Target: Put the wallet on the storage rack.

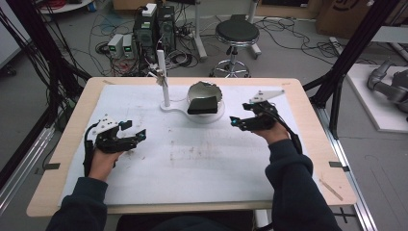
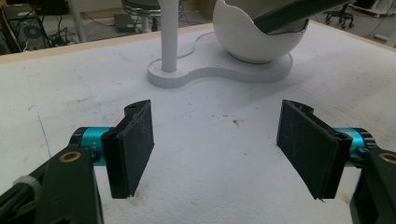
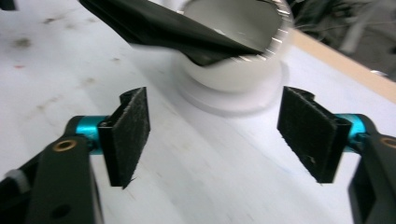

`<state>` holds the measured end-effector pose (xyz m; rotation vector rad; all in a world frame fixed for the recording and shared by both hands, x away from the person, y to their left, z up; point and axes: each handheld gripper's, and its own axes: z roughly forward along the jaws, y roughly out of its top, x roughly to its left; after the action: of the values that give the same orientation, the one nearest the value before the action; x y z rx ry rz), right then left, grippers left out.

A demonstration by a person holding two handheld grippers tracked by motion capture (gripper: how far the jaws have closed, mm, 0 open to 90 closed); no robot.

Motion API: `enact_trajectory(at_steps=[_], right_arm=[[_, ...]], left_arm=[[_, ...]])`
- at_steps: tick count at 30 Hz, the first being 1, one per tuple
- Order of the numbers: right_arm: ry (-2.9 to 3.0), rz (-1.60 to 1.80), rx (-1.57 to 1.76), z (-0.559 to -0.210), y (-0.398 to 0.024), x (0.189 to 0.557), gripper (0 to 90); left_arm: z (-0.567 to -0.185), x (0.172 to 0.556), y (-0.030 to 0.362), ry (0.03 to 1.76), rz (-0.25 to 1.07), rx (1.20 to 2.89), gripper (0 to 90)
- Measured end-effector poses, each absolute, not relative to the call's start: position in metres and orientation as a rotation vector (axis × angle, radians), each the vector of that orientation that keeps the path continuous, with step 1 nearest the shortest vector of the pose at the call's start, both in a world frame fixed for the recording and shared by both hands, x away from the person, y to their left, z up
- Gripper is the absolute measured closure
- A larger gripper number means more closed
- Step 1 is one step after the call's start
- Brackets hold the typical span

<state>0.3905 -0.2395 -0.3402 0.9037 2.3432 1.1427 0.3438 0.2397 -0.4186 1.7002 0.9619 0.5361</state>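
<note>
High view: the left gripper point(image 1: 134, 131) rests low over the white mat point(image 1: 183, 168), near the surface's left side, released and holding nothing. In the left gripper view its two black pads point(image 2: 133, 147) stand wide apart with bare, lightly stained mat between them. The right gripper point(image 1: 236, 121) sits toward the right of the mat, just beside the white bowl point(image 1: 206, 96), also released; in the right gripper view its pads point(image 3: 126, 133) are spread with nothing between them.

Between the two grippers lies a broad stretch of open mat, marked with faint smudges. Open mat also runs from both hands back to the near edge of the surface.

Ahead of the grippers, at the far middle of the mat, a white base plate point(image 1: 180, 111) carries an upright white post point(image 1: 163, 79) on its left end and the white bowl on its right. A flat black object point(image 1: 202, 105) lies tilted across the bowl's mouth, its near end jutting over the rim toward the person. The post stands between the left gripper and the bowl's far side.

Beyond the far edge of the wooden surface point(image 1: 72, 130) the floor holds a black stool point(image 1: 236, 36), computer towers point(image 1: 155, 29) and tangled cables. Dark frame bars rise at both sides.
</note>
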Motion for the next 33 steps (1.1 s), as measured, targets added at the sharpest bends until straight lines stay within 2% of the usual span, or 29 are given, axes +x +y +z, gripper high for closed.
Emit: enact_trajectory(at_steps=[2, 6, 11, 33], right_arm=[[2.287, 1.125, 0.922, -0.348, -0.257, 0.381, 20.8], [2.210, 1.117, 0.987, -0.368, -0.285, 0.364, 20.7], [2.133, 1.122, 1.052, -0.386, -0.306, 0.353, 20.7], [2.110, 1.092, 1.134, -0.397, -0.316, 0.347, 20.7]], left_arm=[[-0.417, 0.343, 0.240, 0.968, 0.515, 1.677, 25.0], [-0.413, 0.343, 0.242, 0.958, 0.491, 1.605, 22.3], [-0.411, 0.344, 0.242, 0.956, 0.507, 1.601, 21.6], [-0.414, 0.342, 0.247, 0.976, 0.516, 1.617, 22.1]])
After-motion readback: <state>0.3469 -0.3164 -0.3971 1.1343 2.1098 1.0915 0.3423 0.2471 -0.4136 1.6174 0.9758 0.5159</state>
